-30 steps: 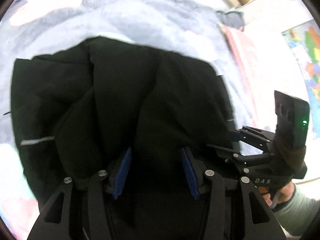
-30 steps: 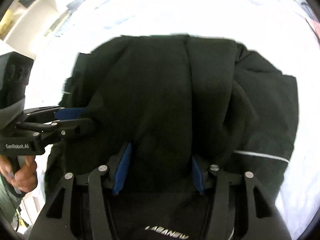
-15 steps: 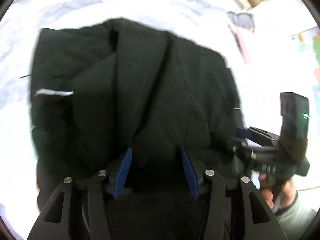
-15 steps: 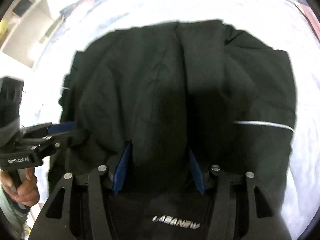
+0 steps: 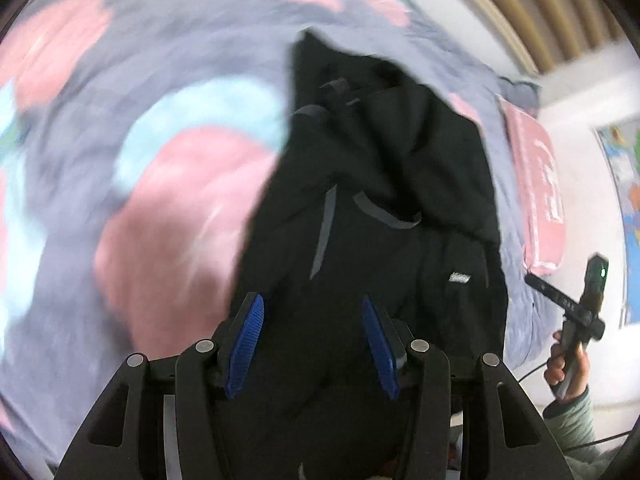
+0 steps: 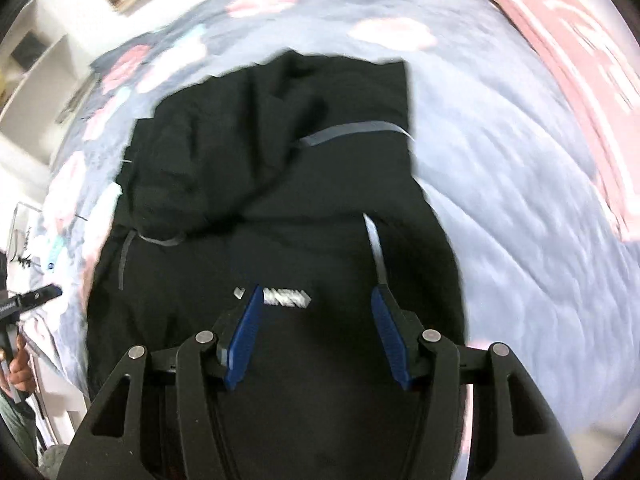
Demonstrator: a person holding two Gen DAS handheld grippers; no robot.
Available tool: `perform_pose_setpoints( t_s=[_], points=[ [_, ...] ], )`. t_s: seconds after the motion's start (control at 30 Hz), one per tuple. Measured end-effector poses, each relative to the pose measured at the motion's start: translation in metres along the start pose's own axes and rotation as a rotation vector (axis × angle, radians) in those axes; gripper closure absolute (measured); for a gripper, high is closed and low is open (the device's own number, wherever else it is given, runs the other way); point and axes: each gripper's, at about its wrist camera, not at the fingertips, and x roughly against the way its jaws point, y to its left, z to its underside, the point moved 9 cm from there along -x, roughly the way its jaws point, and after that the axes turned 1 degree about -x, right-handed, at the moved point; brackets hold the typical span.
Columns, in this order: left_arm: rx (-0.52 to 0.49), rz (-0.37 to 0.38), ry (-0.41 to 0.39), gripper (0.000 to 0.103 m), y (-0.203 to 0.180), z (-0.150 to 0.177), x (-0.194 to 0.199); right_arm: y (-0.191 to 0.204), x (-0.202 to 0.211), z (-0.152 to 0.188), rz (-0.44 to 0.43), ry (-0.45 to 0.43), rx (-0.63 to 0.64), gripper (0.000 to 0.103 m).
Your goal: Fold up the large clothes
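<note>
A black jacket [image 5: 384,200] with grey reflective strips and a small white logo lies bunched on the bed; it also shows in the right wrist view [image 6: 280,184]. My left gripper [image 5: 312,344] is open above the jacket's near edge, holding nothing. My right gripper [image 6: 318,332] is open over the jacket near its white logo [image 6: 286,298], and is empty. The right gripper also shows at the far right of the left wrist view [image 5: 568,304], clear of the jacket. The tip of the left gripper shows at the left edge of the right wrist view [image 6: 32,300].
The bed is covered by a grey-blue duvet [image 5: 120,160] with pink and light blue patches; it also shows in the right wrist view [image 6: 520,200]. A pink folded item [image 5: 536,200] lies at the bed's right side, also in the right wrist view [image 6: 580,60]. A white wall with a map [image 5: 624,184] stands beyond.
Both grippers have pulled back from the jacket and moved apart. The jacket now lies on the bed with its logo side up. Both views are blurred by motion.
</note>
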Motion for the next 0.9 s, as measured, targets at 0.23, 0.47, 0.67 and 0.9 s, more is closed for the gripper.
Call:
perform_pose_setpoints(
  t_s=[0.23,0.47,0.67,0.9],
  points=[
    [0.117,-0.016,0.14,0.051,0.055,0.069,-0.032,-0.048,0.004,0.048,0.099,0.074,-0.082,0.044],
    [0.136,0.007,0.221,0.051,0.078,0.111,-0.072,-0.072,0.008,0.097,0.154,0.135,-0.138,0.043],
    [0.033,0.112,0.189,0.05,0.043,0.104,-0.06,-0.088,0.021,0.122,0.19,0.133,-0.185,0.044],
    [-0.057,-0.043,0.208,0.048,0.044,0.104,-0.068,-0.137,0.031,0.164,0.178,0.148,-0.352,0.043]
  ],
)
